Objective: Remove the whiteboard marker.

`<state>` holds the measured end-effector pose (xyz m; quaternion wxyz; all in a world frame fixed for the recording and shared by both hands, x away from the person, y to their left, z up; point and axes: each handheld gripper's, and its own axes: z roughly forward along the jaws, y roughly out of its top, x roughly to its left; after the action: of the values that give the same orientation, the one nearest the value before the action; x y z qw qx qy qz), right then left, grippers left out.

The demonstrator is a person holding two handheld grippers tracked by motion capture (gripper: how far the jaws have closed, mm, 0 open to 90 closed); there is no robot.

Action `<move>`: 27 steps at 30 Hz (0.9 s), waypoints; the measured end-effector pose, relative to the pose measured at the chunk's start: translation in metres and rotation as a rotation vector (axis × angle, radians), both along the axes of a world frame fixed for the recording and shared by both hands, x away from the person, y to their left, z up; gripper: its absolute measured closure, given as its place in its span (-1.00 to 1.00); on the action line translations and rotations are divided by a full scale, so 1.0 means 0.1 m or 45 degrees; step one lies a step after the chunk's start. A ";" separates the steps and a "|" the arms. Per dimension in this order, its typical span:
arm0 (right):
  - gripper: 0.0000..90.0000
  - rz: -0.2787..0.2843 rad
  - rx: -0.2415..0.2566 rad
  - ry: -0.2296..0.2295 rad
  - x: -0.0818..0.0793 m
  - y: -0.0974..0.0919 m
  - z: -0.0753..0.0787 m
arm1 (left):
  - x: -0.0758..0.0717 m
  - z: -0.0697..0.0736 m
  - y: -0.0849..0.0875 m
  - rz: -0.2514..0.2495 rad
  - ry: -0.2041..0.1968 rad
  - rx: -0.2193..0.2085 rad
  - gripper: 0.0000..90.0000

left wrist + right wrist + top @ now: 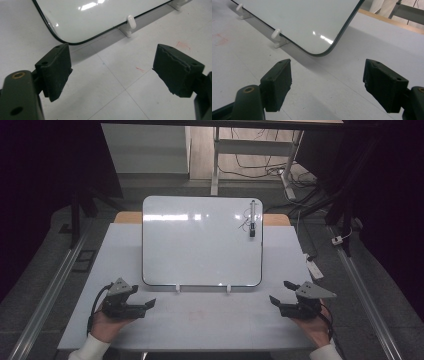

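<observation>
A white whiteboard [200,242] with a thin dark rim stands propped on two small white clips [178,288] in the middle of the table. A marker [252,218] lies on its upper right part, beside a small dark scribble [244,222]. My left gripper [143,297] rests near the board's lower left corner [70,42], jaws wide open and empty. My right gripper [281,292] sits near the lower right corner [322,53], also open with nothing between its jaws. Both point inward toward each other along the table's front.
The board rests on a pale grey table top [200,320] with faint red marks [182,45]. Metal rails [55,280] run along both sides. Behind the table stand a white desk frame [260,150] and loose cables [260,170] on the floor.
</observation>
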<state>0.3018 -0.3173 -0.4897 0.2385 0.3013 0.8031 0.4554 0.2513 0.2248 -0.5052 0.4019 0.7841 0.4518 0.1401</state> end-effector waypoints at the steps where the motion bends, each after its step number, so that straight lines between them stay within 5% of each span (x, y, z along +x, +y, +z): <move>1: -0.50 -0.004 0.005 0.007 0.00 0.00 0.00 | 0.00 0.00 0.00 -0.003 0.003 0.002 -0.64; 17: -0.42 -0.050 0.011 0.025 -0.01 0.06 0.08 | 0.03 -0.04 -0.03 0.001 0.037 0.017 -0.65; 25: -0.35 -0.120 0.053 0.043 0.19 0.18 0.47 | 0.05 -0.04 -0.05 -0.007 0.040 0.010 -0.65; 27: -0.32 -0.160 0.075 0.040 0.38 0.29 0.70 | 0.05 -0.04 -0.06 -0.014 0.041 0.008 -0.65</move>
<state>0.3400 -0.2884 -0.4199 0.2451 0.3649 0.7726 0.4581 0.2559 0.2192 -0.5095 0.3929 0.7899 0.4535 0.1268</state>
